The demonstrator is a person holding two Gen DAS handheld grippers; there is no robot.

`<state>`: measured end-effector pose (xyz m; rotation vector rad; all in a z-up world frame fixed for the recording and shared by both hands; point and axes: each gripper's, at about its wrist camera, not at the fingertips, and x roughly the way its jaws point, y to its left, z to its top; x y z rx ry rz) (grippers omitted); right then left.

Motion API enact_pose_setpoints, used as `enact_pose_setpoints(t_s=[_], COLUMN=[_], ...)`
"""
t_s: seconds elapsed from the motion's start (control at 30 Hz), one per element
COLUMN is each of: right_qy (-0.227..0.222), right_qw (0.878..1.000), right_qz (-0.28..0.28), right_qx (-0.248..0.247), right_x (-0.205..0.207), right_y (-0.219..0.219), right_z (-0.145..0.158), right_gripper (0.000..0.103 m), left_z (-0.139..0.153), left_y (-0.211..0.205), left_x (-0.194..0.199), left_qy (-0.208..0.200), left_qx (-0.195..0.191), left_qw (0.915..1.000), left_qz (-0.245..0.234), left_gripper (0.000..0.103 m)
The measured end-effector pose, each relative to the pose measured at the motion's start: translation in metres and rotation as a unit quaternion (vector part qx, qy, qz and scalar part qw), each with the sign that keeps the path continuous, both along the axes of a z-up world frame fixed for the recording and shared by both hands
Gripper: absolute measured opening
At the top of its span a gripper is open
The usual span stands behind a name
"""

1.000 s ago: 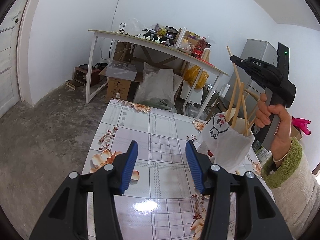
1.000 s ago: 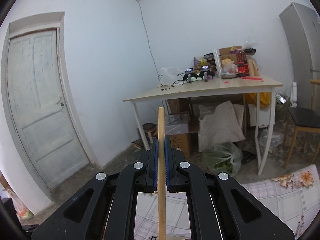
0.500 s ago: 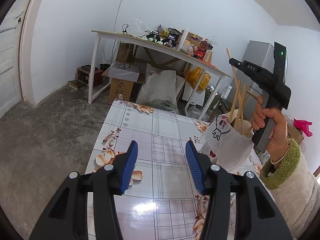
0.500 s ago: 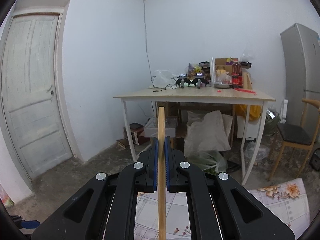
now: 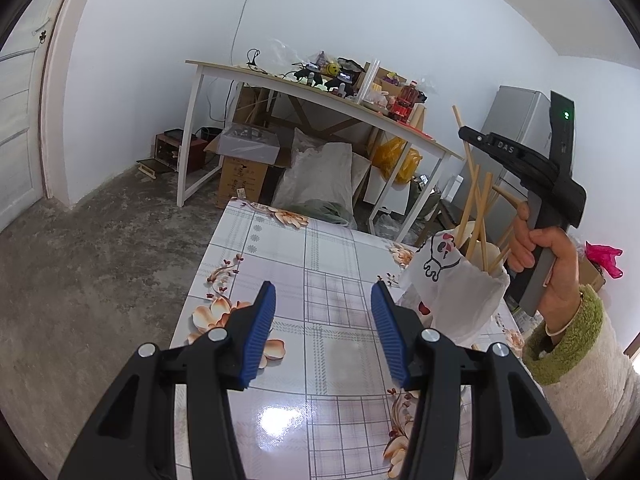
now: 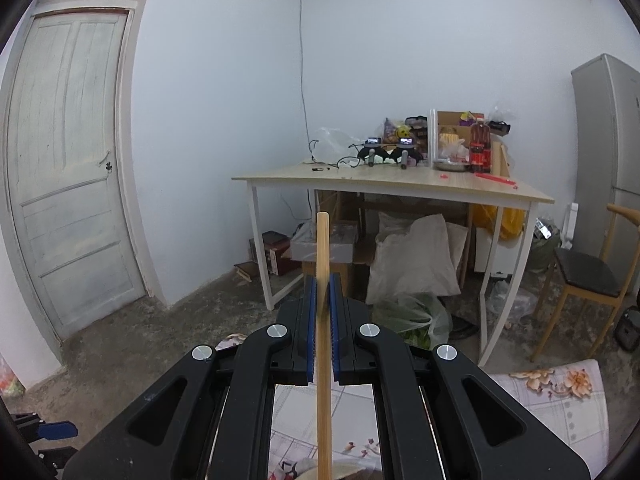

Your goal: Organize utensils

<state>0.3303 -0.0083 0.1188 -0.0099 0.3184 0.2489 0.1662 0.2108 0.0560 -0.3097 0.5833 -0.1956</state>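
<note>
Left wrist view: we see the left gripper (image 5: 323, 330) with its blue pads spread apart and nothing between them, above a flowered tablecloth (image 5: 280, 264). To its right stands a white cup (image 5: 456, 284) with a cartoon face, holding several chopsticks (image 5: 485, 220). Above the cup, a hand (image 5: 548, 256) holds the right gripper (image 5: 466, 133) around one chopstick.

Right wrist view: we see the right gripper (image 6: 323, 320) clamped tight on a single upright chopstick (image 6: 323, 360), whose lower end reaches toward the cup rim (image 6: 344, 470).
</note>
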Motion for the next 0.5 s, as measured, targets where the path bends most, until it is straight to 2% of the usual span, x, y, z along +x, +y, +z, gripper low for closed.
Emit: enact_pose_setpoints(t_s=[0.27, 0.5], right_qy=[0.036, 0.08], right_qw=[0.998, 0.992], right_qz=[0.016, 0.033], right_qx=[0.058, 0.092], right_x=[-0.027, -0.047], right_y=[-0.033, -0.049], right_z=[0.006, -0.007], right_gripper=[0.004, 0.005], left_z=[0.001, 0.002], left_y=[-0.005, -0.012], left_x=[-0.004, -0.004], left_qy=[-0.004, -0.005], left_qx=[-0.005, -0.009], left_qw=[1.0, 0.9999], left_qz=[-0.003, -0.009], left_gripper=[0.048, 0.048])
